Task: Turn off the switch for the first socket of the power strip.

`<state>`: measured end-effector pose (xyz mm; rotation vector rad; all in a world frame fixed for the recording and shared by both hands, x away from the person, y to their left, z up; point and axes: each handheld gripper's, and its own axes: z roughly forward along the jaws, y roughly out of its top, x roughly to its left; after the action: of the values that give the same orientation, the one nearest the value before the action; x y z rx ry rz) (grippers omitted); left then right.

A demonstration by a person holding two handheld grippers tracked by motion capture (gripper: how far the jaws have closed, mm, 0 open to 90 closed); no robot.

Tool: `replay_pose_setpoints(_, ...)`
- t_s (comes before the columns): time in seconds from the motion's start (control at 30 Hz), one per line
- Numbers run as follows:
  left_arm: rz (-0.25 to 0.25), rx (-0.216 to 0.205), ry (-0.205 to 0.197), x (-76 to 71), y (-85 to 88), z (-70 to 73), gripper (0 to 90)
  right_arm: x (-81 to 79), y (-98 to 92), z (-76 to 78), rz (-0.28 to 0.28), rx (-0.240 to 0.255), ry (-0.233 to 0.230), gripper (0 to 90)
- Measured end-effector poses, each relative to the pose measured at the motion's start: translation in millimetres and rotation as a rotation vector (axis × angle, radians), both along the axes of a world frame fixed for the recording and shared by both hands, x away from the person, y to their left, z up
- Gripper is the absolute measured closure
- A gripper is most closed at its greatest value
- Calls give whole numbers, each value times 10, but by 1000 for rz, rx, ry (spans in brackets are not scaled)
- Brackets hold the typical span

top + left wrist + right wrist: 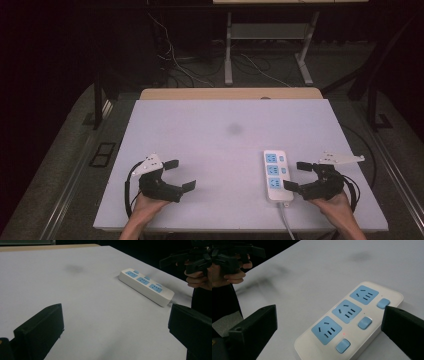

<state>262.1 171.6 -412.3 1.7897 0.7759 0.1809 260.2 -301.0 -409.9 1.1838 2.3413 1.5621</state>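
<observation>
The right hand-held gripper [296, 175] sits low over the worktop [210, 145] with its two black jaws wide apart. Nothing is between the pads. The jaws point at the power strip [276, 176], which lies just beside them. In the right gripper view the strip is right in front, partly inside the gap of the jaws, so it looks like this hand is about to do something with it, maybe push one of the blue buttons [364, 322]. A tiny red light [344, 334] glows by the nearest socket, so that socket seems to be on.

The strip is white with three blue sockets in a row. It lies flat near the front right part of the worktop. Its cord [286, 220] runs off the front edge toward the person.

The left hand-held gripper [180, 175] is open too and holds nothing. It rests well apart from the strip, on the left side, likely to stay out of the way.

A faint dark smudge [234, 129] marks the middle of the worktop.
</observation>
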Motion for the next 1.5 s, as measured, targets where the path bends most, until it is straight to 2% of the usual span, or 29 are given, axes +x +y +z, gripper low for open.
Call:
replay_pose_setpoints(0.97,6,-3,15,9,23,-37,0,-24,-31,23,-9,1,15,3)
replay_pose_setpoints(1.5,17,-14,24,7,33,-60,0,4,11,88,10,-27,31,4)
